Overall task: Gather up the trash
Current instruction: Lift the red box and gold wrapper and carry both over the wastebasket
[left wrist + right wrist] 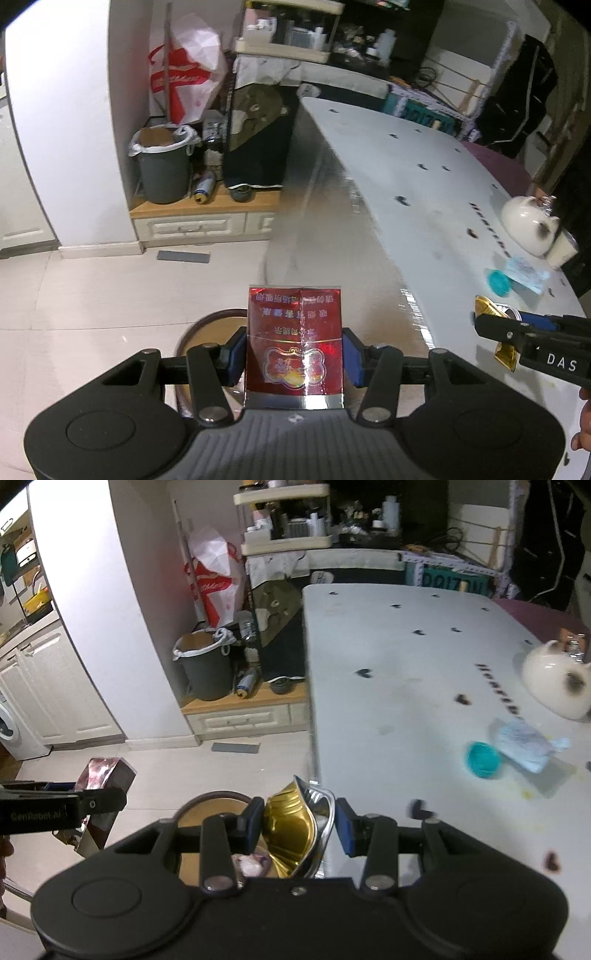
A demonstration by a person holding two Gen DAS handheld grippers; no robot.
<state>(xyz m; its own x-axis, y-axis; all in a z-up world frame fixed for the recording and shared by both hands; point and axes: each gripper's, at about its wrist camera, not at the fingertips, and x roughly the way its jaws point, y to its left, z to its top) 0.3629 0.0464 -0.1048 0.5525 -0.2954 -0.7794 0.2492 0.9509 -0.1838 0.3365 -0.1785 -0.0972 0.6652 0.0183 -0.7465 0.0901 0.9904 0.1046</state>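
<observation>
Left wrist view: red cigarette pack, foil-shiny in a clear wrapper, sits upright between the left gripper fingers, which pinch it across its flat sides near mid-height. Judged light and thin-walled; creases on the face suggest it is empty and will buckle under a harder squeeze. The film looks slick, so a hold low on the body, where the card is doubled, seems safest.

Right wrist view: crushed gold can, metal lip bent outward, is pinched between the right gripper fingers across its flattened body. Judged light, stiff at the folds, sharp at the torn rim; smooth lacquer may slide, so a hold across the crease is better than on the curved wall.

Both pieces hang in the air off the near left corner of the white surface, above the tiled floor and a round brown stool.

More likely trash lies near the right edge of the surface: teal lid touching or just beside a crumpled blue-white wrapper; soft, near weightless, best taken at a bunched fold. White ceramic teapot stands just beyond them; fragile, not trash by my judgement.

Grey bin with a white liner stands on a low wooden cabinet beyond the far left corner of the surface, well apart from both grippers: the probable drop point.
</observation>
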